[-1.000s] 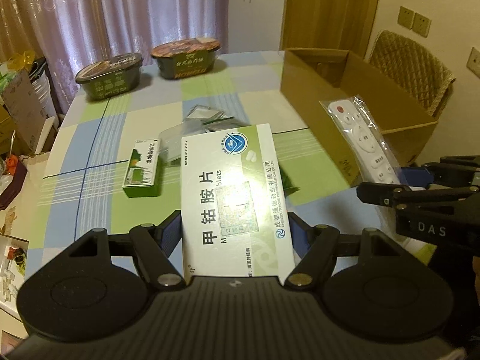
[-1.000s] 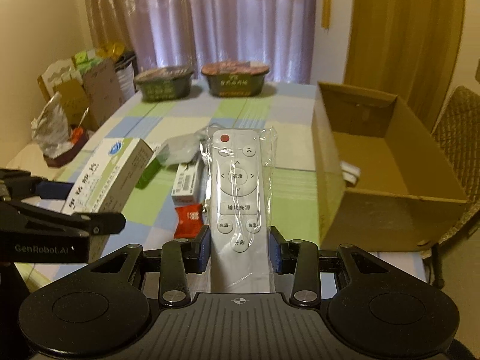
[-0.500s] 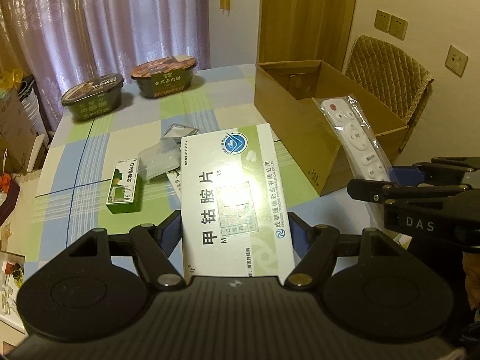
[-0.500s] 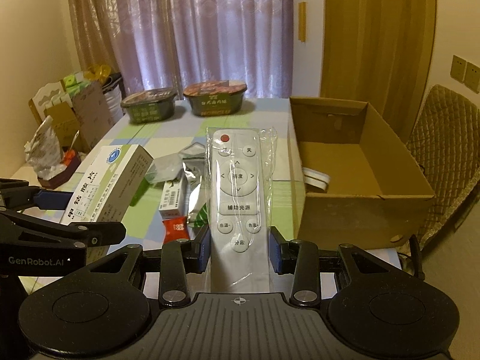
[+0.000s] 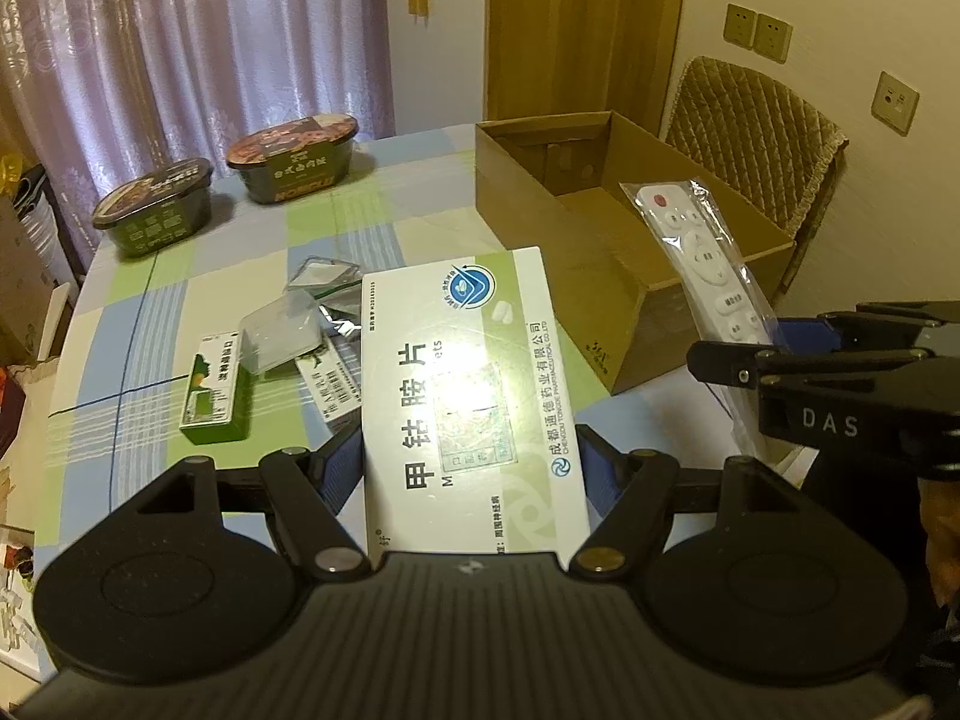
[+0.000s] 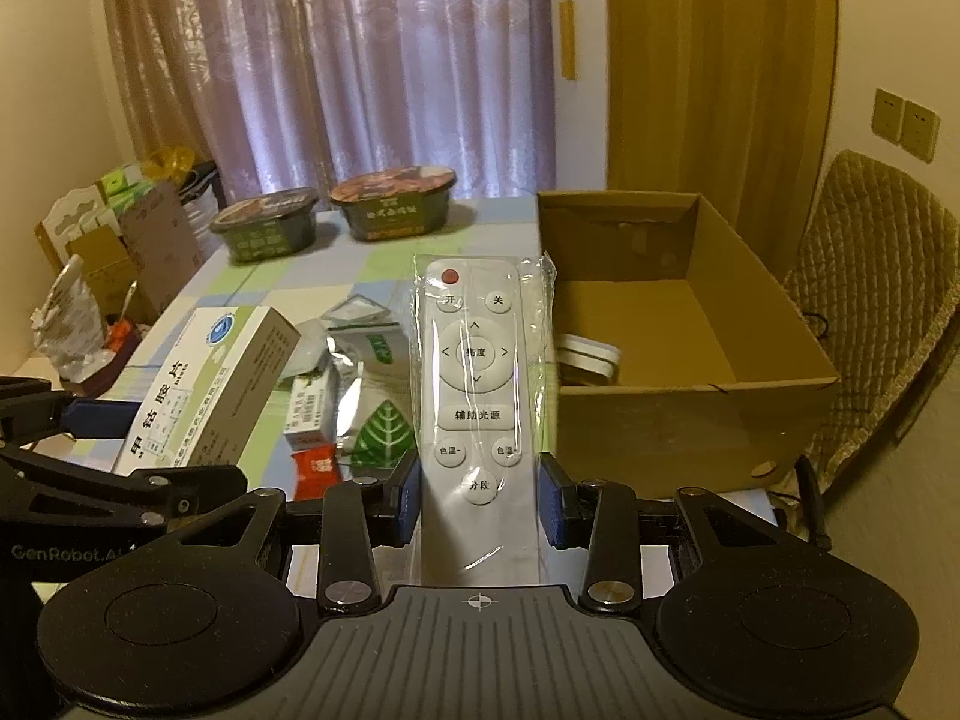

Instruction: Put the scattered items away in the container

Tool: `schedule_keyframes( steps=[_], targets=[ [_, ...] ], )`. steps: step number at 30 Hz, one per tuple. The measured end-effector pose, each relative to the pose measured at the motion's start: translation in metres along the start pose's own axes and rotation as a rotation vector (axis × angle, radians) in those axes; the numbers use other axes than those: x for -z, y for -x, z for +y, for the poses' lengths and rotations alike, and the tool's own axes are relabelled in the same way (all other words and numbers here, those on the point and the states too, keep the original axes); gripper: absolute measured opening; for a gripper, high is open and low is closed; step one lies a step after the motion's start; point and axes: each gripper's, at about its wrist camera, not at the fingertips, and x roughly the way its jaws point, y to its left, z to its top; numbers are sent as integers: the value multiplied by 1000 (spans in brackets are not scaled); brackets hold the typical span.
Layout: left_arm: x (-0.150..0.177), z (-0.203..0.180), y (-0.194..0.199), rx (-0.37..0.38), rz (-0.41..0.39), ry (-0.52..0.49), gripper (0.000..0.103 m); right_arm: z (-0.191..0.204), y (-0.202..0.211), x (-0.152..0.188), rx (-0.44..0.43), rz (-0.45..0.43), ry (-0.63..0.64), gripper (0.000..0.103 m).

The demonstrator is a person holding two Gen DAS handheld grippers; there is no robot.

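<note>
Left gripper fingers clamped on the white-and-green medicine box, held flat and lifted clear above the desk, near the front edge. Right gripper fingers clamped on the white remote, which is in a clear plastic sleeve, red button at the far end; in the left wrist view it hangs over the near corner of the cardboard box.

Cardboard box sits open on the right side of the desk, mostly bare inside; one white flat item lies on its floor by the left wall, can't tell what it is.

On the desk, left of the cardboard box: a small green carton, a clear plastic case overlapping it, a foil pouch, a narrow white carton, a red packet and a leaf-print sachet, all bunched together.

Far edge: two dark noodle bowls side by side, in front of the curtain. Quilted chair behind the cardboard box. Bags and cartons stacked off the desk's left side.
</note>
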Motion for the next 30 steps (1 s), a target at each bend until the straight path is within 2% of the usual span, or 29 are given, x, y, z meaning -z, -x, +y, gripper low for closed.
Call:
schedule_keyframes(
  steps=[18,30],
  targets=[
    [-64,-44,-51,73,-39,-37,69,-70,-25,-58,126,0,34,41],
    [-76,-60,-65,90,-30,-52,69,-84,-39,-65,137,1,26,41]
  ],
)
